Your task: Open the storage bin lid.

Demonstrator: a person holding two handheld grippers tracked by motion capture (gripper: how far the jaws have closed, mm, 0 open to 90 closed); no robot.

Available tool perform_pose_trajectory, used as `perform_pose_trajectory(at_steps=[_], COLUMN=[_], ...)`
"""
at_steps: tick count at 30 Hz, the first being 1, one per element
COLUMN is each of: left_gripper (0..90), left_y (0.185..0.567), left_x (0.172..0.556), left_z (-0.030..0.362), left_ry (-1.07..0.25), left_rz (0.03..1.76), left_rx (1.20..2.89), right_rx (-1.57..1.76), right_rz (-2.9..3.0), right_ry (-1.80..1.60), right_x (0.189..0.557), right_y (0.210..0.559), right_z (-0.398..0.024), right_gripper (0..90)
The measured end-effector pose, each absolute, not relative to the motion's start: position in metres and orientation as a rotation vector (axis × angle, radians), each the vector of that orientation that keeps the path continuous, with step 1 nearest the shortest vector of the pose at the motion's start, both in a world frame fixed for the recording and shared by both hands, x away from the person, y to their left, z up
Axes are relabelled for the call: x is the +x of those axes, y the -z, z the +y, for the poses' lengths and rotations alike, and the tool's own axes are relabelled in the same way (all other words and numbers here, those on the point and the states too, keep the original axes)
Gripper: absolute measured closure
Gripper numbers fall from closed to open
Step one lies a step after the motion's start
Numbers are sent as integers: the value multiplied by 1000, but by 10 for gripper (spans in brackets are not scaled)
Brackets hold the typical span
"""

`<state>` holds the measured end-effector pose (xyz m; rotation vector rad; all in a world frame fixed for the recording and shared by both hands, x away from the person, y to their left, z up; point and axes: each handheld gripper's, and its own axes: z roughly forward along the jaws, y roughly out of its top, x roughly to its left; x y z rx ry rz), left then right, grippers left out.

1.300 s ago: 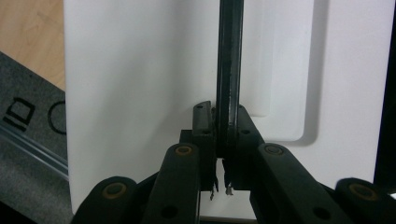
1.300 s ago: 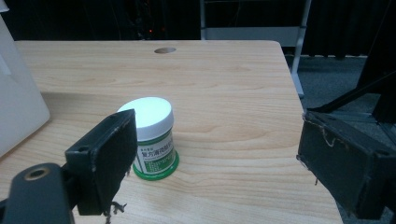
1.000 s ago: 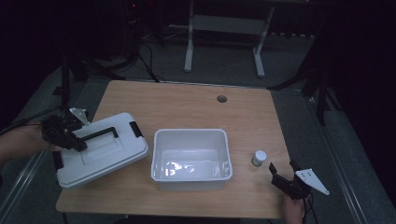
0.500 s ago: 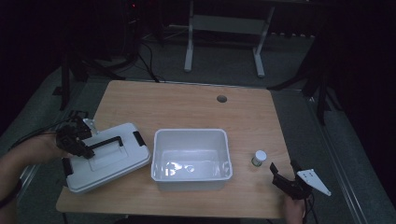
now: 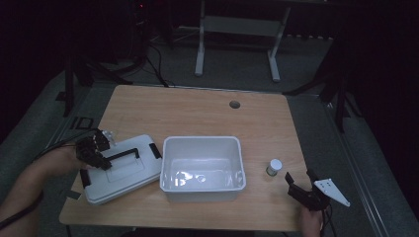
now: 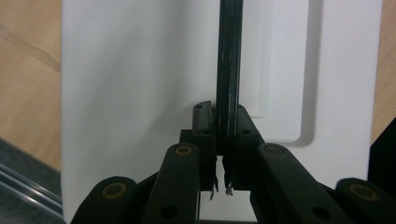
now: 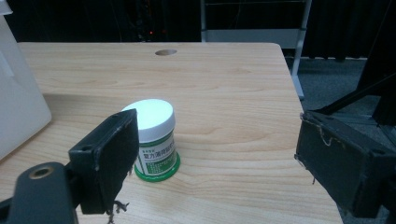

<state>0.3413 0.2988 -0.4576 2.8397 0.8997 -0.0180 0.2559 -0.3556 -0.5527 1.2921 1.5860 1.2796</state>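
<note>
1. Left claw (image 5: pixel 101 159) is clamped tight on the black handle (image 6: pixel 229 70) of the white lid (image 5: pixel 121 168), jaws pinching the bar from both sides.
2. Its forearm reaches in from the lower left, hand (image 5: pixel 64 160) low at the desk's (image 5: pixel 197 111) left edge.
3. Right claw (image 7: pixel 215 158) gapes wide and holds nothing, hovering near the desk's front right corner, with its grey plate (image 5: pixel 332 191) on top.
4. One small jar (image 7: pixel 153 137), white cap and green-banded label, stands upright just beyond those open jaws.
5. One white bin (image 5: pixel 203 168) sits mid-desk, the lid touching its left side.
6. One round hole (image 5: pixel 234 104) marks the far desktop.
</note>
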Motion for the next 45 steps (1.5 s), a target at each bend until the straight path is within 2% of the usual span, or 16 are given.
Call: perform_pose_trajectory(at_steps=[16, 26, 27, 31, 38, 40, 45], left_gripper=[833, 827, 807, 618, 458, 453, 336], left_y=[488, 493, 492, 487, 483, 482, 481], left_x=[344, 346, 346, 345, 346, 345, 343], left_z=[294, 297, 297, 296, 304, 306, 308], left_ry=[118, 153, 150, 121, 81, 70, 73], left_rz=[927, 939, 937, 939, 1020, 1016, 1062], left_rx=[2905, 2872, 2866, 2819, 2802, 2788, 2776], right_rx=[1290, 1293, 1296, 1302, 1351, 1374, 1416], right_rz=[1588, 1601, 1603, 1612, 1661, 1685, 1820], right_ry=[-1281, -1275, -1274, -1274, -1281, -1280, -1201], right_x=[256, 257, 257, 258, 262, 264, 268], right_y=[553, 553, 553, 553, 552, 551, 549], right_z=[-356, -355, -355, -356, -359, -361, -362], right_gripper=[129, 129, 129, 129, 129, 129, 128])
